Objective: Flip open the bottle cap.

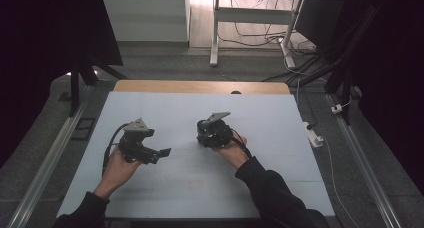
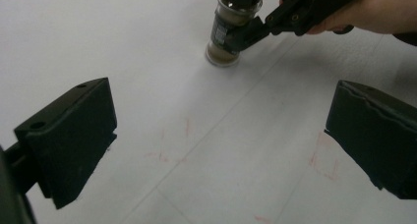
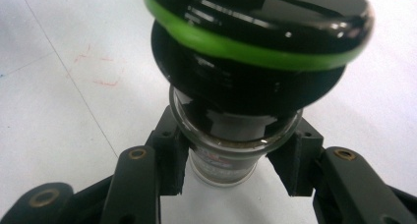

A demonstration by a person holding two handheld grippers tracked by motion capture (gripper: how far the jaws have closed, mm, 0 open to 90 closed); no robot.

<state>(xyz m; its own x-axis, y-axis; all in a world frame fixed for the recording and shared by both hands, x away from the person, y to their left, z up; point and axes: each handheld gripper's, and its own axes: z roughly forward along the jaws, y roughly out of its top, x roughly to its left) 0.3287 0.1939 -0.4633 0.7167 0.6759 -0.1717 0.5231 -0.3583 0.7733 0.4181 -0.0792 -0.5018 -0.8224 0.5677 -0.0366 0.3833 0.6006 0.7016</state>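
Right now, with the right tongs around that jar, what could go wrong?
1. The right tongs grip the jar low on its glass body, under a wide black lid with a green band. It looks top-heavy, so it might tilt or slip if lifted quickly.
2. The left tongs are open and aimed toward the jar. Moving them in carelessly could knock the jar or the right tongs.

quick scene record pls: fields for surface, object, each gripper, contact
surface: pale table top with faint red marks
object: glass jar, black lid with green ring, upright on the table
right gripper: jaws closed on the jar's glass body, below the lid
left gripper: open, jaws wide apart, nothing between them
contact: left gripper apart from jar
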